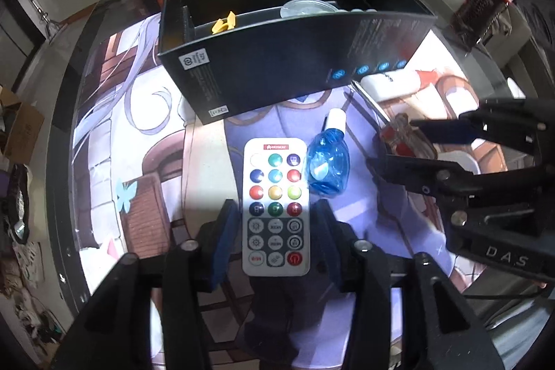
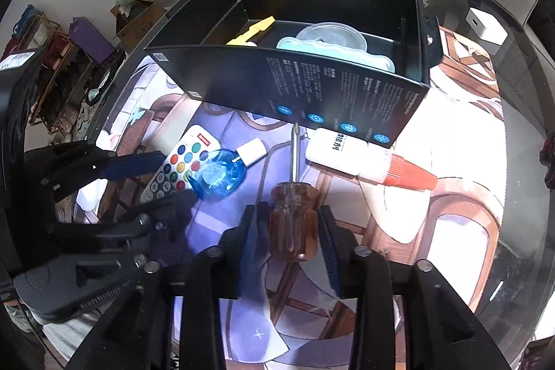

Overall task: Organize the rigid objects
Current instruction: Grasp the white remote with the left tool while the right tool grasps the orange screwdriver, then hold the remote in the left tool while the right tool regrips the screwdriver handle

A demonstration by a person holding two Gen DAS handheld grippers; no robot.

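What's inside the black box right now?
Inside the black box: a yellow plastic piece, a clear round lid and a pale teal tray beneath it. The front wall covers the rest of the floor.

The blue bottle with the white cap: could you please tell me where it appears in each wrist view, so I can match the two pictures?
Left wrist view: the blue bottle lies right of centre, beside the remote control, cap pointing up towards the black box.
Right wrist view: the blue bottle lies left of centre, between the remote control and the screwdriver.
Shared landmark: the black box, behind the bottle in both.
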